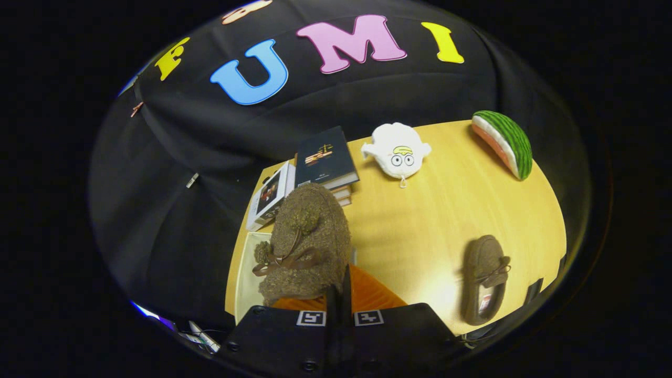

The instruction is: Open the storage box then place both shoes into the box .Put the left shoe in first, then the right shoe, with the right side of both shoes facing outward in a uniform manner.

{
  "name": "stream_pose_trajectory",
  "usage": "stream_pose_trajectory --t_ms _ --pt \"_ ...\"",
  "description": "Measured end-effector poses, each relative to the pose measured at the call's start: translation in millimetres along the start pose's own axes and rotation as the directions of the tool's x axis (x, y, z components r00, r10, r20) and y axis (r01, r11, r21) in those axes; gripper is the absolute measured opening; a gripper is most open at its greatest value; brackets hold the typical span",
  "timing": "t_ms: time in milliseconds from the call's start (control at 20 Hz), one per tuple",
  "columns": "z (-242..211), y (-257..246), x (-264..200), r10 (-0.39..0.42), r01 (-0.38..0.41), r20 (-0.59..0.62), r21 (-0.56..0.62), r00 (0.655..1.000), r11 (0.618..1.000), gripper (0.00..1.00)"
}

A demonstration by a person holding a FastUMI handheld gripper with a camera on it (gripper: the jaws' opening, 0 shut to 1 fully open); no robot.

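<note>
Now we see our gripper (pixel 340 294) clenched on a fuzzy brown shoe (pixel 307 236), lifted above the white storage box (pixel 247 273), second shoe (pixel 483 278) lying well apart on the wooden table (pixel 430 210).

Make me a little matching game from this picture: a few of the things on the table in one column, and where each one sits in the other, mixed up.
Things:
1. fuzzy brown slipper
2. second brown slipper
3. watermelon-slice toy
4. white plush toy

Places:
A. far corner of the wooden table, beyond the second slipper
B. lying alone on the bare tabletop, off to one side of the fingers
C. pinched at its heel by the hand-held gripper, above the white storage box
D. beside the stack of books, at the far edge

Pairs: 1-C, 2-B, 3-A, 4-D
</note>
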State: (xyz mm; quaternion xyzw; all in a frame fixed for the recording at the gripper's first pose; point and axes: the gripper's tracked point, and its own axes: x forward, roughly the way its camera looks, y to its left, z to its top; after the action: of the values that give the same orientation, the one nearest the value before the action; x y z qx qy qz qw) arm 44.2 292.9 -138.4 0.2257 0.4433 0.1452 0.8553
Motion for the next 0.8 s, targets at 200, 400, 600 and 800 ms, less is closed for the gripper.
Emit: stream_pose_trajectory --t_ms 200,400,600,800 --pt "-26 42 28 0.013 -0.014 -0.073 -0.005 0.997 1.0 0.05" --pt "-58 55 60 -0.032 0.03 -0.143 -0.018 0.989 0.999 0.05" --pt "-82 63 83 -0.072 0.065 -0.198 -0.038 0.978 0.997 0.05" --pt "-105 70 98 -0.097 0.091 -0.242 -0.035 0.965 0.995 0.05"
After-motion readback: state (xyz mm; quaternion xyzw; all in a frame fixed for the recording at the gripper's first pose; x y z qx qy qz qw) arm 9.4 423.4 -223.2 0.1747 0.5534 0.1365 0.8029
